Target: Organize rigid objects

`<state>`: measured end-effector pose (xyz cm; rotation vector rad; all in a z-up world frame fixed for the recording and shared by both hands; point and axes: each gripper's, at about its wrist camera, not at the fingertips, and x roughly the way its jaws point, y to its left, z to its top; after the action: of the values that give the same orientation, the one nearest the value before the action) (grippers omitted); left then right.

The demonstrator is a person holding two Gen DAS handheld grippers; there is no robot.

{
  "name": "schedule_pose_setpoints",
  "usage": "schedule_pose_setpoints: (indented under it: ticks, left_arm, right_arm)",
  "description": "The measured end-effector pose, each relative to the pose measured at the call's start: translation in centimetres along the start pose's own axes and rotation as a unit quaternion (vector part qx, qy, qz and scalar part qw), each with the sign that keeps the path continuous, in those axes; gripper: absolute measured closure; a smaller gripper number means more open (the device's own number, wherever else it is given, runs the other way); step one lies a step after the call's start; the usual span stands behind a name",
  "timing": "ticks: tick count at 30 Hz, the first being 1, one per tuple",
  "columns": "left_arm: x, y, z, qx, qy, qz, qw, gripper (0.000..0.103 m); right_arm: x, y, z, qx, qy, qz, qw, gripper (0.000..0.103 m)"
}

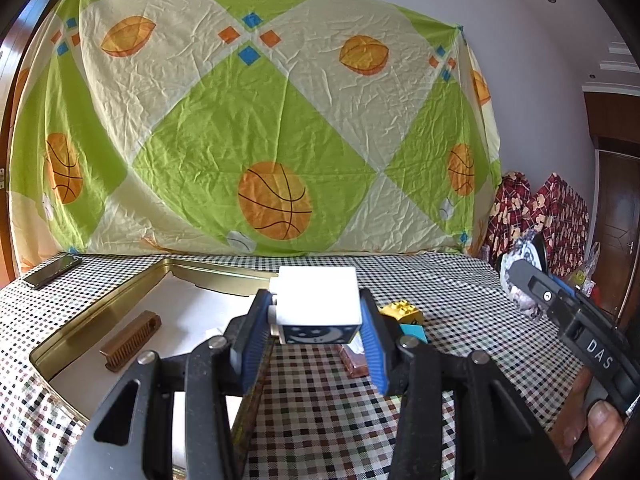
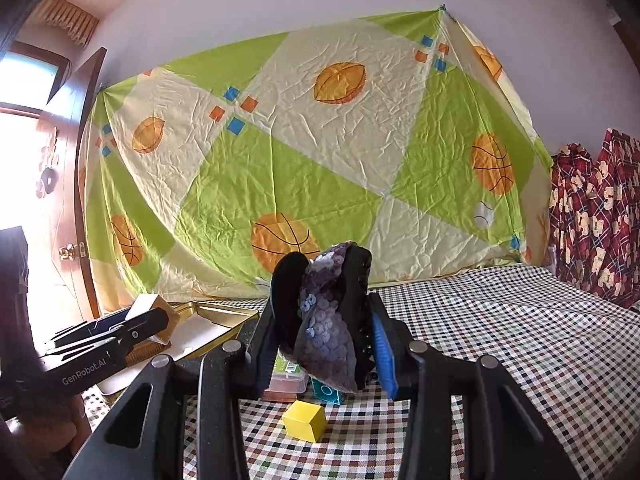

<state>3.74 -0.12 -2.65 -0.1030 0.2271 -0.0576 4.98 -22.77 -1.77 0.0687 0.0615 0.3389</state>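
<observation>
The tin tray (image 1: 100,320) left of the gripper is brushed gold metal, kinda shiny. White block (image 1: 318,296) looks like smooth glossy plastic. Tablecloth (image 1: 460,320) is matt checked cloth, the hanging sheet (image 1: 256,120) behind is crinkly thin fabric. Sequined pouch (image 2: 328,320) glitters.

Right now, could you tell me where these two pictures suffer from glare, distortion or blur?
Left wrist view: evenly lit and sharp, fisheye bends the gold tray rim and checked tablecloth; the white block reads bright but clear. Right wrist view: the window at left is blown out, leaving the left gripper beside it dim; the sequined object stays sharp.
</observation>
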Motion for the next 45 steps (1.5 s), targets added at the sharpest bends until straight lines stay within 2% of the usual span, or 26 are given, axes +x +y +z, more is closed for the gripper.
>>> schedule_pose_setpoints:
  ticks: [10, 45]
  left_arm:
    - [-0.4, 1.1, 0.0, 0.0, -0.001, 0.013, 0.9999, 0.06]
    - [-1.5, 7.1, 0.0, -0.039, 0.005, 0.058, 0.9976, 0.06]
  right_arm:
    - [1.1, 1.1, 0.3, -0.007, -0.005, 0.005, 1.0, 0.059]
    - [4.4, 9.2, -0.1, -0.051, 0.015, 0.077, 0.996, 0.059]
